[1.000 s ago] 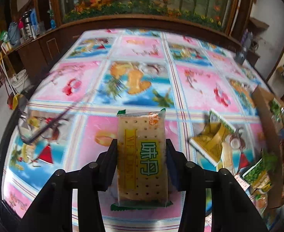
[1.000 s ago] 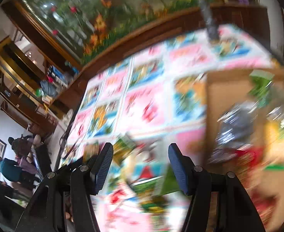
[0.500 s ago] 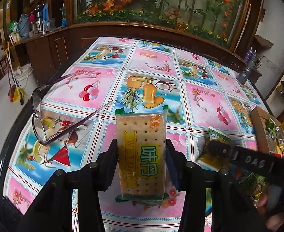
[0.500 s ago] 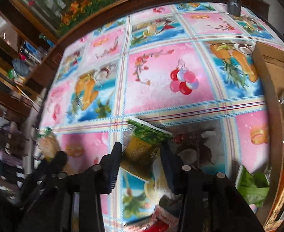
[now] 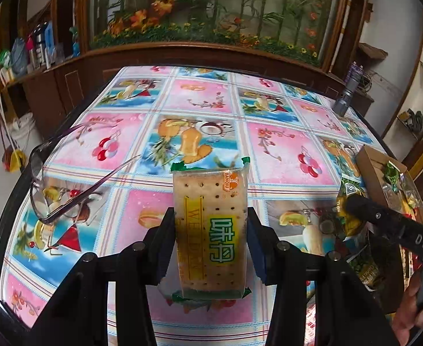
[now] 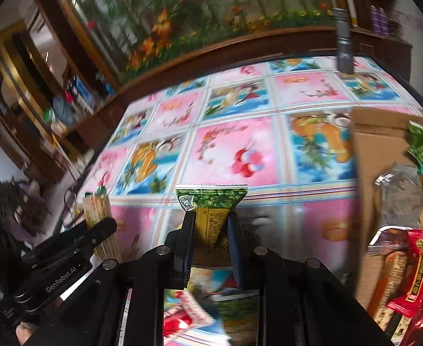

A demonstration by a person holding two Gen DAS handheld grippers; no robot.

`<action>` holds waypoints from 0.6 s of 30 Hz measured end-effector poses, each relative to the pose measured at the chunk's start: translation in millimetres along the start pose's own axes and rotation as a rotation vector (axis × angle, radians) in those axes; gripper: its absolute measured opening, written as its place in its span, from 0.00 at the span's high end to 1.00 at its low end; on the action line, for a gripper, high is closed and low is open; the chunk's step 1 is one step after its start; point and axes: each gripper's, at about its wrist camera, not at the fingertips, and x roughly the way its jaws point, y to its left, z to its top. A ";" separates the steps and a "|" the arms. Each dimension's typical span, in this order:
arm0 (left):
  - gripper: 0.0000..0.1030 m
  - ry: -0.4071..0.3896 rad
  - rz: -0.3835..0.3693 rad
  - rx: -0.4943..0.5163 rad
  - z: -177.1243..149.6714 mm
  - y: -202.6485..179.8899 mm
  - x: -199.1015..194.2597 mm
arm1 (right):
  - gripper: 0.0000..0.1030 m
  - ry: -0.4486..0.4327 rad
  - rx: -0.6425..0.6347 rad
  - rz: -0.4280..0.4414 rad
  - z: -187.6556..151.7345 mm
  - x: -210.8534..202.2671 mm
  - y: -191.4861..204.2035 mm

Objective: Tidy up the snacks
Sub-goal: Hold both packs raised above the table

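Observation:
My left gripper (image 5: 210, 248) is shut on a clear-wrapped cracker pack (image 5: 210, 225) with green lettering and holds it above the table. My right gripper (image 6: 210, 245) is shut on a green and yellow snack packet (image 6: 211, 210) and holds it above the table. The cracker pack also shows at the left of the right wrist view (image 6: 97, 219). The snack packet also shows in the left wrist view (image 5: 349, 201). A cardboard box (image 6: 375, 155) with several wrapped snacks stands at the right; it also shows in the left wrist view (image 5: 373, 173).
The table has a fruit-print cloth (image 5: 280, 150). A pair of glasses (image 5: 64, 184) lies at its left. A grey flashlight (image 5: 345, 98) stands at the far right edge. Loose snack packets (image 6: 188, 314) lie below my right gripper. A wooden cabinet (image 5: 182, 60) runs behind the table.
My right gripper has closed on the green and yellow packet and lifted it off the table. The left gripper still holds the cracker pack and has moved a little nearer the table.

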 end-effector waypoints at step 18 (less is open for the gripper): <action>0.56 -0.239 0.166 0.210 -9.5 -48.4 -30.6 | 0.77 -0.070 -0.031 0.044 3.9 -18.7 4.5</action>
